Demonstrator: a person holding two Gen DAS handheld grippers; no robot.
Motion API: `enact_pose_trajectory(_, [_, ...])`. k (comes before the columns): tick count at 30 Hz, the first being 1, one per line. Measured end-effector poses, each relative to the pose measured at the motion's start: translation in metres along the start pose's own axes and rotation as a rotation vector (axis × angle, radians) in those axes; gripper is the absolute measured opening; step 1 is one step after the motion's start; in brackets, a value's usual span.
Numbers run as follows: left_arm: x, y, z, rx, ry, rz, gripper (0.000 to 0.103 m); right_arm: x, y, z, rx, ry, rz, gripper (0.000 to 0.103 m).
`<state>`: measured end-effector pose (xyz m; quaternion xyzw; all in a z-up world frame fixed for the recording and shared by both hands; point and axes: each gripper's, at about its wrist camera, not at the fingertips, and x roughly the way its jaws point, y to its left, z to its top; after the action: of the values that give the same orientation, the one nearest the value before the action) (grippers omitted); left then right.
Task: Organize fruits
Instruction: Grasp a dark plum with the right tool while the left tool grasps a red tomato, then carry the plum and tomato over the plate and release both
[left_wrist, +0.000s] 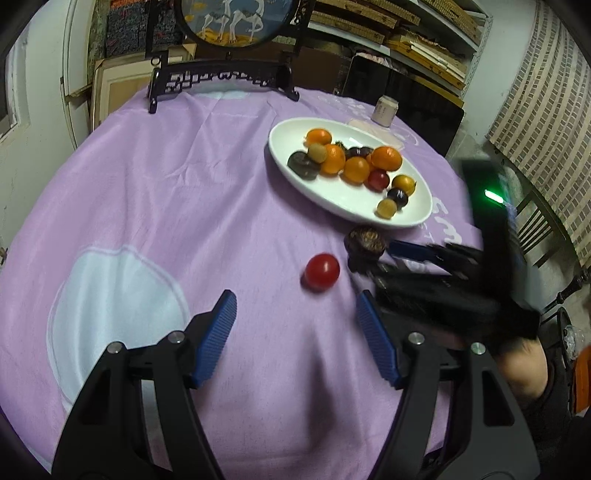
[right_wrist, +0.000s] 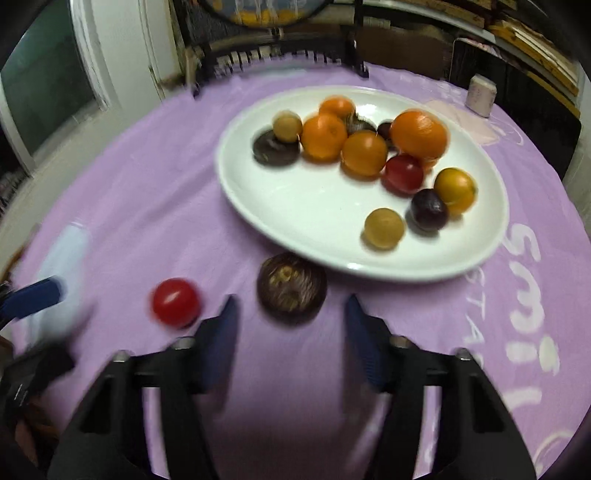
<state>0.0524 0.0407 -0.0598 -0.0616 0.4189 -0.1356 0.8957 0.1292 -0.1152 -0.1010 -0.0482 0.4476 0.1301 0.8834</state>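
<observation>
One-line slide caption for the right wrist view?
Right tool open behind dark fruit, red tomato beside, near plate.

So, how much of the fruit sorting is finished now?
Mostly done: about a dozen fruits already lie on the white plate. In hand: the right claw is open in front of the dark brown fruit, not gripping it. Left: that fruit and the red tomato, both on the purple cloth. The left claw is open, empty.
</observation>
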Motion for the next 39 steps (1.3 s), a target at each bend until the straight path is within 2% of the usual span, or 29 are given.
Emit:
enact_pose_trajectory(2, [0.003, 0.000, 0.000, -0.003, 0.010, -0.007, 0.069, 0.003, 0.001, 0.004, -0.003, 0.017, 0.011, 0.039])
enact_pose_trajectory(4, [0.008, -0.002, 0.001, 0.001, 0.017, -0.006, 0.069, -0.001, -0.001, 0.003, 0.007, 0.023, 0.034, 0.039])
enact_pose_trajectory(8, [0.027, -0.009, 0.005, 0.021, 0.046, 0.008, 0.069, -0.027, -0.015, -0.021, 0.043, 0.017, 0.110, 0.039])
enact_pose_trajectory(12, [0.057, -0.016, 0.009, 0.026, 0.102, 0.026, 0.067, -0.056, -0.040, -0.048, 0.102, -0.004, 0.116, 0.039])
enact_pose_trajectory(14, [0.064, -0.020, 0.011, 0.035, 0.096, 0.053, 0.065, -0.066, -0.050, -0.059, 0.125, -0.006, 0.117, 0.039])
enact_pose_trajectory(16, [0.070, -0.026, 0.015, 0.055, 0.091, 0.083, 0.058, -0.071, -0.056, -0.067, 0.137, -0.011, 0.118, 0.039])
enact_pose_trajectory(18, [0.076, -0.030, 0.019, 0.074, 0.079, 0.106, 0.043, -0.074, -0.060, -0.072, 0.147, -0.017, 0.126, 0.039])
enact_pose_trajectory(19, [0.078, -0.032, 0.020, 0.085, 0.073, 0.121, 0.040, -0.074, -0.062, -0.075, 0.152, -0.020, 0.133, 0.039])
enact_pose_trajectory(20, [0.079, -0.033, 0.020, 0.092, 0.070, 0.127, 0.030, -0.074, -0.063, -0.075, 0.156, -0.021, 0.138, 0.039])
enact_pose_trajectory(21, [0.079, -0.035, 0.020, 0.097, 0.072, 0.123, 0.027, -0.073, -0.064, -0.075, 0.159, -0.022, 0.145, 0.039])
enact_pose_trajectory(26, [0.068, -0.038, 0.016, 0.087, 0.083, 0.108, 0.027, -0.077, -0.069, -0.077, 0.163, -0.044, 0.171, 0.039])
enact_pose_trajectory(33, [0.039, -0.058, 0.017, 0.131, 0.038, 0.032, 0.028, -0.082, -0.077, -0.075, 0.177, -0.064, 0.180, 0.039])
enact_pose_trajectory(37, [0.044, -0.063, 0.021, 0.134, 0.069, -0.008, 0.028, -0.088, -0.083, -0.067, 0.180, -0.082, 0.179, 0.039])
enact_pose_trajectory(39, [0.046, -0.066, 0.033, 0.143, 0.063, -0.013, 0.028, -0.091, -0.086, -0.054, 0.167, -0.101, 0.165, 0.039])
